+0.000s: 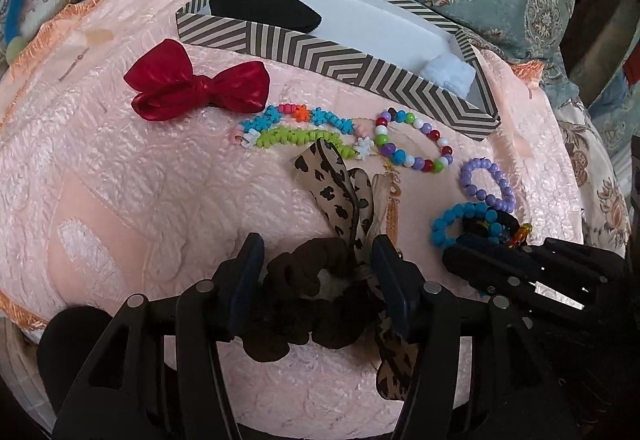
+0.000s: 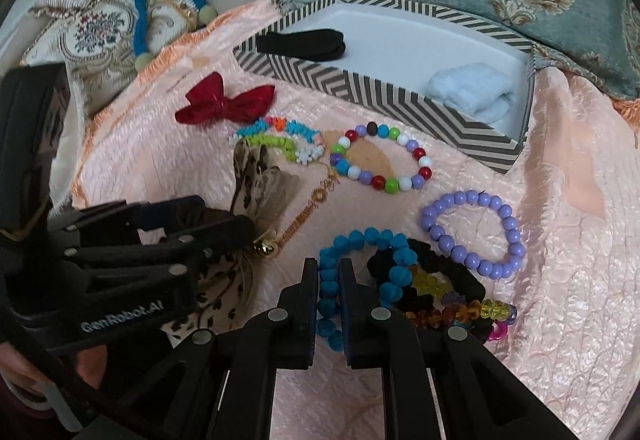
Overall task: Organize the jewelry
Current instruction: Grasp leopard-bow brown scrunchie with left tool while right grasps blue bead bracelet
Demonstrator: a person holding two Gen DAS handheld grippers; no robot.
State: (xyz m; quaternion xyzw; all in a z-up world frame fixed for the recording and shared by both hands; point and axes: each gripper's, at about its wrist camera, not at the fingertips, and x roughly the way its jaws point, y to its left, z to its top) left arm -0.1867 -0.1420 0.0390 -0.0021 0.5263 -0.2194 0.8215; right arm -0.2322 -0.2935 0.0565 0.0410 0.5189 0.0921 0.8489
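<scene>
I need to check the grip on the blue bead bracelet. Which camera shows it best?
The right wrist view: the blue bead bracelet lies close up, its strand pinched by the right gripper. The left wrist view shows it small at the edge, partly hidden by that gripper.

The left tool point(image 1: 316, 260) points steeply downward with its 2 fingers point(image 1: 250, 264) standing apart, a brown scrunchie point(image 1: 304, 280) lying loose between them; neither pad presses on it. The right tool point(image 2: 329, 280) also points steeply downward, its 2 fingers point(image 2: 308, 296) drawn close and clamped on a strand of the blue bead bracelet point(image 2: 362, 272). In the right wrist view, the left tool sits just to the left of the right tool, apart from it. A hand point(image 2: 24, 372) shows at the lower left edge.
</scene>
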